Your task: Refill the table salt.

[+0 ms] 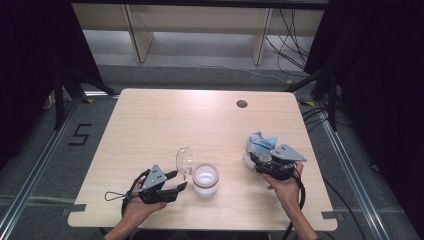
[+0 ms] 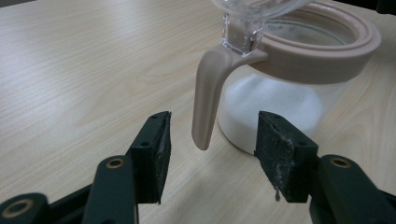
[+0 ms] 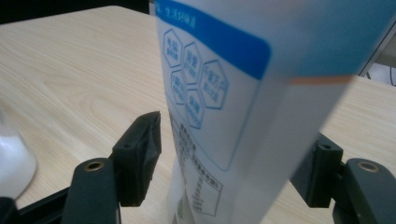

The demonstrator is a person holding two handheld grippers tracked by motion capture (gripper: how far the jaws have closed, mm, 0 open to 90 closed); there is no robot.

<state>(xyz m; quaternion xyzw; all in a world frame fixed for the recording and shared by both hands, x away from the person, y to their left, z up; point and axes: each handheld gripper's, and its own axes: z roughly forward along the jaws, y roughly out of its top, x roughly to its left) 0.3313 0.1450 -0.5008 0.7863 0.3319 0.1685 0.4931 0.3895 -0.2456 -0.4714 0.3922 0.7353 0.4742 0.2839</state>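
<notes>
Clear jar [image 2: 280, 93] w/ pink rim; white-blue bag [image 3: 224, 116] (hexagon print)

Table [image 1: 150, 120]: bears everything.
Jar [image 1: 205, 180]: near the front edge, around the middle.
Lid [image 1: 184, 160]: tilted up at the jar's left.
Bag [image 1: 260, 146]: right of the jar, well apart.
Hole [image 1: 242, 104]: behind the bag, toward the far edge.

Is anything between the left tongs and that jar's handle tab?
Nothing visible. The beige handle tab of the jar hangs in the open gap of the left tongs, touching neither pad, with bare table around it.
</notes>
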